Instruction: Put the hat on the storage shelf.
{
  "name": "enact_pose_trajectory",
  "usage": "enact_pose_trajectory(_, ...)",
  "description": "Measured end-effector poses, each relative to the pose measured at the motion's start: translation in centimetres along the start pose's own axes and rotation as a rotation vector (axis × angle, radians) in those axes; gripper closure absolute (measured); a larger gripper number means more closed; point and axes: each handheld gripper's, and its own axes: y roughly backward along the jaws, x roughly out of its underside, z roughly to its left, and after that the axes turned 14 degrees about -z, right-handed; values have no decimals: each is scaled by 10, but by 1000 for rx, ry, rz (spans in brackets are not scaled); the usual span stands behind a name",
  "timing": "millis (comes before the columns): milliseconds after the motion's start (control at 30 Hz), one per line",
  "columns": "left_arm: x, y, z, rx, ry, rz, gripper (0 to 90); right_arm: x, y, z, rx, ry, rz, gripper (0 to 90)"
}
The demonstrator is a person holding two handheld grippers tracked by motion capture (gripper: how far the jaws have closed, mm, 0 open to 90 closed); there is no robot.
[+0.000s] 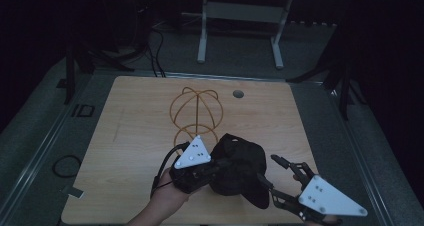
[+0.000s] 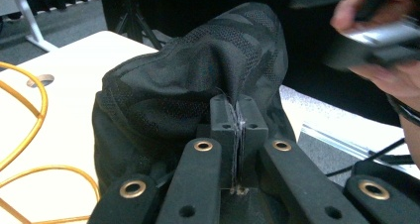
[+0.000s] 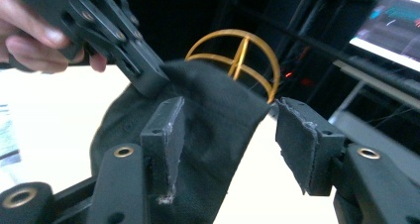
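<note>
The left gripper (image 2: 236, 130) pinches the soft black mesh fabric cap (image 1: 237, 168); the right gripper (image 3: 228, 130) is open around its brim, near the golden wire dome stand (image 1: 195, 113).

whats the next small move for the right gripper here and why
Probably close the right gripper on the black cap. Its jaws stand open with the cap's edge lying between them, while the left gripper is already clamped on the fabric, beside the gold wire stand.

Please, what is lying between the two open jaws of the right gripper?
In the right gripper view, a band of the black cap runs between the open right gripper jaws, which have not closed on it.
</note>
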Motion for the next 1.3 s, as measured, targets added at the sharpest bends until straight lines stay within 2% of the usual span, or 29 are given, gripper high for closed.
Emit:
enact_pose_trajectory(33,-1,-1,-1,-11,8,-6,896,0,0,0,0,0,0,416)
enact_pose_trajectory(67,-3,-3,-1,-13,11,-2,897,1,-3,14,-26,69,38,372)
enact_pose_trajectory(100,-4,-5,-2,-21,11,-4,897,1,-3,14,-26,69,38,372)
enact_pose_trajectory(133,-5,-6,-2,-27,17,-8,897,3,-6,22,-56,112,64,362)
enact_pose_trajectory(167,-7,-8,-4,-39,17,-12,897,8,-13,40,-82,204,119,367)
enact_pose_trajectory(233,-9,-9,-5,-37,18,-11,897,15,-17,58,-117,308,138,397)
enact_pose_trajectory(267,-9,-10,-7,-38,16,-13,897,17,-19,65,-115,360,144,416)
enact_pose_trajectory(333,-11,-13,-11,-35,21,-18,897,21,-24,74,-120,419,168,427)
enact_pose_trajectory(367,-11,-13,-11,-35,21,-18,897,21,-24,74,-120,419,168,427)
enact_pose_trajectory(400,-12,-14,-12,-32,27,-19,897,25,-28,76,-103,454,202,429)
enact_pose_trajectory(433,-12,-14,-12,-32,27,-19,897,27,-31,75,-100,457,224,427)
enact_pose_trajectory(533,-12,-16,-11,-22,43,-20,898,30,-32,74,-90,467,232,458)
enact_pose_trajectory(567,-12,-16,-11,-15,57,-23,898,30,-33,73,-87,478,235,489)
enact_pose_trajectory(600,-11,-16,-11,-15,57,-20,898,31,-33,71,-59,499,247,616)
enact_pose_trajectory(633,-11,-17,-13,-12,64,-23,898,32,-34,70,-55,489,263,667)
enact_pose_trajectory(667,-11,-17,-13,-12,64,-23,898,32,-34,69,-60,494,273,683)
enact_pose_trajectory(700,-10,-18,-13,5,83,-25,898,34,-35,68,-59,512,289,685)
enact_pose_trajectory(767,-11,-21,-16,26,99,-35,898,37,-38,69,-30,533,300,658)
enact_pose_trajectory(833,-13,-21,-17,36,115,-47,898,40,-39,73,8,562,271,643)
enact_pose_trajectory(933,-16,-22,-19,33,108,-54,898,46,-43,78,63,599,268,453)
enact_pose_trajectory(967,-16,-22,-19,29,114,-65,898,48,-44,79,81,640,263,406)
enact_pose_trajectory(1067,-18,-24,-21,41,122,-71,898,54,-45,86,180,683,248,404)
enact_pose_trajectory(1100,-19,-26,-23,68,141,-77,898,55,-43,86,202,695,234,429)
enact_pose_trajectory(1133,-19,-26,-23,68,141,-77,898,55,-43,86,202,695,234,429)
enact_pose_trajectory(1167,-20,-27,-25,64,134,-78,899,57,-41,87,234,727,219,562)
enact_pose_trajectory(1200,-19,-30,-28,85,138,-70,899,56,-39,87,242,722,216,645)
enact_pose_trajectory(1233,-18,-32,-29,85,138,-72,899,55,-37,85,236,728,215,727)
enact_pose_trajectory(1267,-18,-32,-29,85,138,-72,899,55,-37,85,236,728,215,727)
enact_pose_trajectory(1300,-19,-34,-31,97,131,-67,900,53,-36,84,232,735,226,795)
